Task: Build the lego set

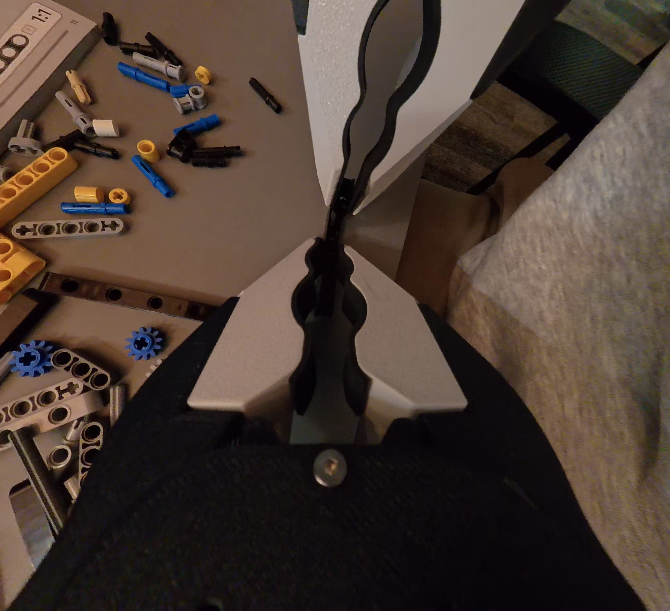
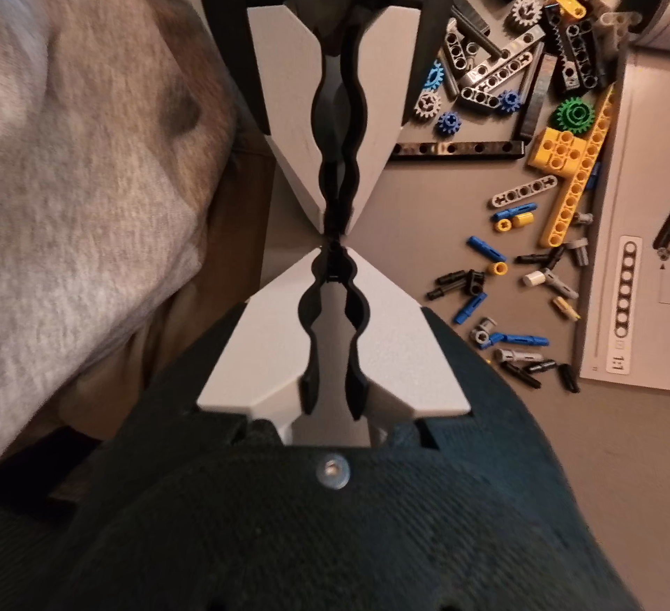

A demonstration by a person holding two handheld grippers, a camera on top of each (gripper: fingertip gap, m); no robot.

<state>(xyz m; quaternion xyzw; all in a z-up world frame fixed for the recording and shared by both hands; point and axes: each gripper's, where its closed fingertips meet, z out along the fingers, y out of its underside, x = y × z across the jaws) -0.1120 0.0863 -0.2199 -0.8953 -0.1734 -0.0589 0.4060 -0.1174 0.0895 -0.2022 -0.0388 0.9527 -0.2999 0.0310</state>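
Two grippers meet tip to tip at frame ctr in both views. We see the left gripper (image 1: 328, 249) closed on a small black pin (image 1: 331, 231), and the right gripper (image 2: 335, 252) closed on a black pin (image 2: 333, 267) as well; whether these are 1 part or 2 joined parts, we cannot tell. In the left wrist view the opposing right gripper comes in from the top; in the right wrist view the left gripper does.

Loose lego pcs lie on the grey table (image 1: 224, 231), left side of the left wrist view: blue pins (image 1: 152, 175), yellow beam (image 1: 34, 176), blue gear (image 1: 145, 343). Instruction booklet (image 1: 36, 46) sits upper left. In the right wrist view, a green gear (image 2: 574, 115) lies upper right, beside the yellow beam.
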